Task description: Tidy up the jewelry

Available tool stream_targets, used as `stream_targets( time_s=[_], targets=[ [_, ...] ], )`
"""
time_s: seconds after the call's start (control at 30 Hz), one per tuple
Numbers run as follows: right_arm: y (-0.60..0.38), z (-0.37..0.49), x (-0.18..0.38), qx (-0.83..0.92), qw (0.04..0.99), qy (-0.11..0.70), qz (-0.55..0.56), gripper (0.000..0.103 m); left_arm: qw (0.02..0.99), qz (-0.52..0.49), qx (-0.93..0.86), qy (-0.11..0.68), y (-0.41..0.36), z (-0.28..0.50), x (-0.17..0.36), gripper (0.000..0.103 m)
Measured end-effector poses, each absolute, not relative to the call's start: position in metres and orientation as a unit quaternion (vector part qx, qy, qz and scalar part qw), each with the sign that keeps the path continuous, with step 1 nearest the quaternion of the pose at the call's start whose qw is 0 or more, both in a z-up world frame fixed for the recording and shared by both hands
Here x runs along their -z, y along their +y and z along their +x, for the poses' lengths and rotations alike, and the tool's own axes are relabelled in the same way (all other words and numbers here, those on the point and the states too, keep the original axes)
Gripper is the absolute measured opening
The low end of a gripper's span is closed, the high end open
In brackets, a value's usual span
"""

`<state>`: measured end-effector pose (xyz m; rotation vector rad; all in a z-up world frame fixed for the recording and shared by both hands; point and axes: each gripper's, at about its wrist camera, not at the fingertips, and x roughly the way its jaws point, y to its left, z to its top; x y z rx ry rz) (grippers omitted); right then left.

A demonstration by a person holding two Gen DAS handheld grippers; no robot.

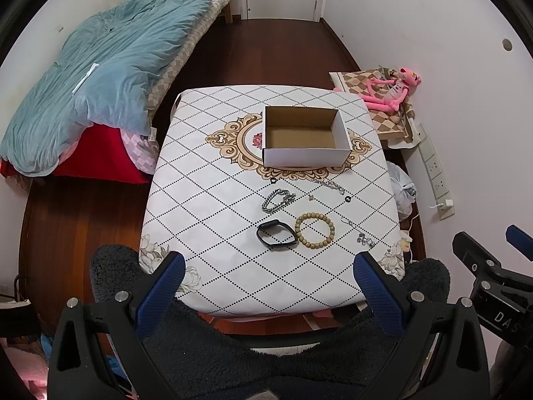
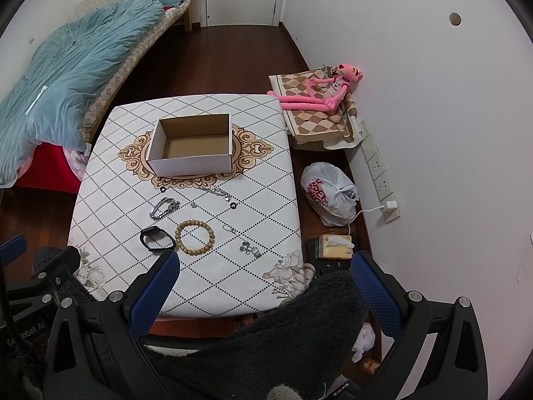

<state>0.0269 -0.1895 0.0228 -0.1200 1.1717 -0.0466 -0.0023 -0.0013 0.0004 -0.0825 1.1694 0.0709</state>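
Both your tongs hang back over your lap, short of the table's near edge, holding nothing. Left gripper point(image 1: 268, 286) has its blue fingers spread wide at the bottom of the left wrist view; right gripper point(image 2: 265, 286) is spread just as wide at the bottom of the right wrist view.

Nearest jewelry, frame centre in the left view: the black band point(image 1: 275, 234), w/ the wooden bead bracelet point(image 1: 314, 230) touching or just beside it on its right. The band's long axis runs left-right across the frame, roughly in line w/ the left tongs' gap, so you'd likely turn the tongs to pinch across its thin strap. It sits straight ahead of the left tongs; in the right view it's point(image 2: 157, 239) up and left of the right tongs. Left looks nearer.

Right of the beads: a thin silver chain point(image 1: 361, 233). Further up: a chunky silver chain bracelet point(image 1: 278, 200), another silver chain point(image 1: 331, 186), small rings and a stud, approx.

Farthest, upper centre: the open cardboard box point(image 1: 304, 138) on the patterned table point(image 1: 206, 220), empty.
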Motion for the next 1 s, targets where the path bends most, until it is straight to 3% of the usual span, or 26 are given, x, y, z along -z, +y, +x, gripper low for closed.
stream_targets(
  time_s=[1.0],
  targets=[
    [-0.193, 0.025, -0.033, 0.024, 0.837, 0.545, -0.055, 0.103, 0.840, -0.042, -0.031, 0.540, 0.000, -0.004, -0.011, 0.103]
  ],
)
